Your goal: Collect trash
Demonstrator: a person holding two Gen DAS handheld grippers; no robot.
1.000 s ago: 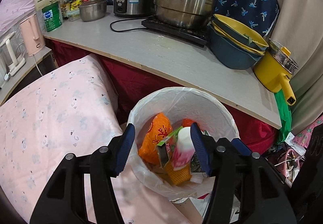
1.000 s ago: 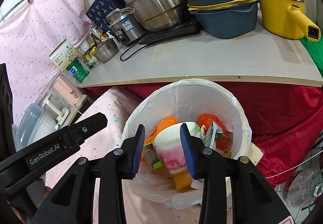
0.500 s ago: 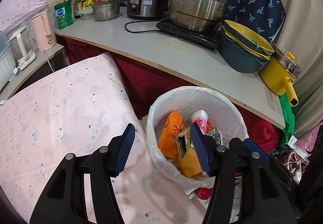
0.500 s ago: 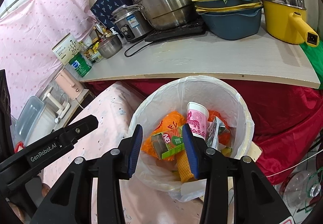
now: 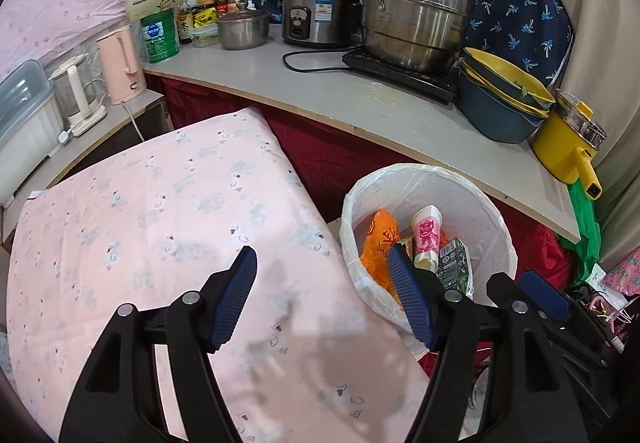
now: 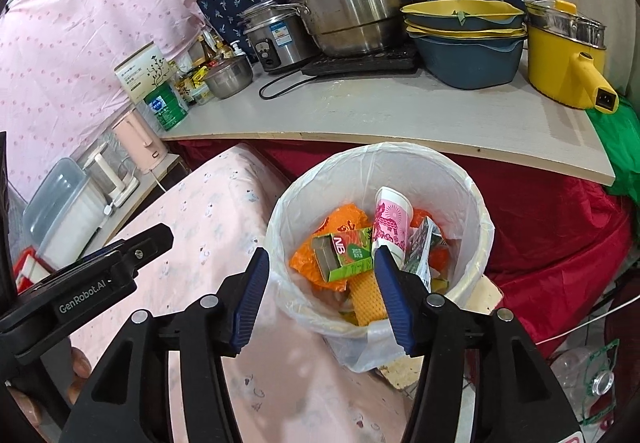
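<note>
A white-lined trash bin [image 6: 476,211] [image 5: 492,211] stands on the floor beside the pink-covered table. In it lie a pink-and-white paper cup [image 6: 390,219] [image 5: 427,233], a green carton [image 6: 344,253], orange wrappers [image 6: 340,219] [image 5: 378,239] and a yellow mesh piece [image 6: 364,299]. My right gripper [image 6: 320,295] hangs above the bin's near rim, its jaws opening, nothing between the pads. My left gripper [image 5: 324,295] hovers over the pink cloth [image 5: 160,235] left of the bin, jaws opening and empty. The left gripper's body [image 6: 100,275] shows in the right wrist view.
A wooden counter [image 6: 400,111] behind the bin carries a steel steamer pot [image 6: 352,3], a rice cooker [image 6: 276,39], stacked blue and yellow basins [image 6: 468,43], a yellow electric pot [image 6: 564,59] and jars. A pink kettle [image 5: 122,63] stands on a low shelf at left. Red cloth hangs below the counter.
The pink cup left the right gripper's jaws and now rests in the bin. Both grippers drew back from the bin toward the pink cloth, and their jaws stand wider.
</note>
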